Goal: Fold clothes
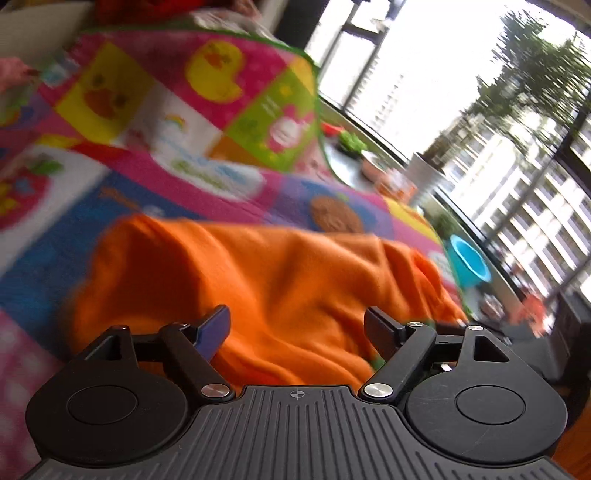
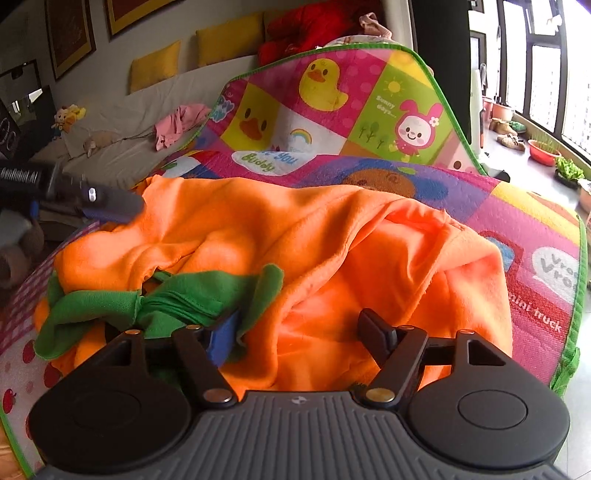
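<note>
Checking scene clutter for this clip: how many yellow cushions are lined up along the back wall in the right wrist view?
3. One at the left, one in the middle, and a third partly hidden behind the red item. More may be hidden.

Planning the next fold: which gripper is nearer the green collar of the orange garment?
Right. The right gripper sits right at the green collar; the left gripper hovers at the orange garment's far edge, well away.
</note>
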A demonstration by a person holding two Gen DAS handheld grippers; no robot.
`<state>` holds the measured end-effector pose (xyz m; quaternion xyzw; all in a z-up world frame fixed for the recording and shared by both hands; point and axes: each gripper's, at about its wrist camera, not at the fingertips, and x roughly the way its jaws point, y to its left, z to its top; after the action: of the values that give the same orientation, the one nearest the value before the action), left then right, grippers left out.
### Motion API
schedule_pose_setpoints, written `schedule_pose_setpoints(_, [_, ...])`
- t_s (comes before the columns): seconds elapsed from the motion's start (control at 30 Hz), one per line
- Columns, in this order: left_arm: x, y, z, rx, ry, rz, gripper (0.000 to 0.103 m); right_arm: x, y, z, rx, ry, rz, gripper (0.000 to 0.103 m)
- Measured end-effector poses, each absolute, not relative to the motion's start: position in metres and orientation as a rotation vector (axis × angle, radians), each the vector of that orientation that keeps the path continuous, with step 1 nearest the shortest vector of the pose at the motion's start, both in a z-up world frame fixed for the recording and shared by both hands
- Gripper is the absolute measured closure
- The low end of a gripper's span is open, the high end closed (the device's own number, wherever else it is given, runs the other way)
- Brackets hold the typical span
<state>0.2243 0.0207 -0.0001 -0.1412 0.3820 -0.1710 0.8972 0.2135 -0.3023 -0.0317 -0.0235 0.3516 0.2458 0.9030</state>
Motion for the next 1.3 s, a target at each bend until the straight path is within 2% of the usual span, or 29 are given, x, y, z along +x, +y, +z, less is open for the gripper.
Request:
schedule_pose_setpoints(0.23, [0.203, 0.067, -0.015, -0.404, 0.865, -0.235, 0.016, 0.209, -0.301, -0.034, -0.074, 0.703, 0.5, 0.029])
schedule_pose_setpoints(0.47, [0.196, 0.075, -0.032, -0.442, 0.917, -0.215, 0.016, 0.203, -0.299, -0.035, -0.088, 0.698, 0.479, 0.026])
schedule_pose_setpoints(0.57, [0.195, 0.07, -0.033, -0.422, 0.911, -0.218, 0.016, 0.196, -0.302, -0.034, -0.135, 0.694, 0.465, 0.021])
schedule_pose_setpoints(0.63, [0.193, 0.068, -0.033, -0.4, 0.903, -0.221, 0.016, 0.193, -0.307, -0.032, -0.175, 0.689, 0.424, 0.013])
schedule_pose_setpoints(0.8, [0.187, 0.068, -0.029, -0.376, 0.896, -0.211, 0.016, 0.186, -0.327, -0.023, -0.119, 0.684, 0.392, 0.013])
schedule_pose_setpoints(0.9, [0.183, 0.069, -0.015, -0.363, 0.861, -0.213, 0.016, 0.18, -0.337, -0.01, -0.096, 0.646, 0.379, 0.015])
schedule_pose_setpoints(0.97, [0.179, 0.068, -0.003, -0.359, 0.82, -0.237, 0.016, 0.177, -0.343, 0.0, -0.078, 0.618, 0.368, 0.022])
schedule_pose_setpoints(1.03, [0.174, 0.064, 0.01, -0.356, 0.775, -0.282, 0.018, 0.175, -0.347, 0.01, -0.048, 0.598, 0.374, 0.035])
schedule_pose_setpoints(1.1, [0.171, 0.053, 0.016, -0.348, 0.757, -0.346, 0.019, 0.174, -0.344, 0.016, -0.028, 0.584, 0.402, 0.04])
schedule_pose_setpoints(1.3, [0.17, 0.018, 0.0, -0.272, 0.819, -0.428, 0.034, 0.175, -0.312, -0.007, -0.113, 0.645, 0.474, 0.041])
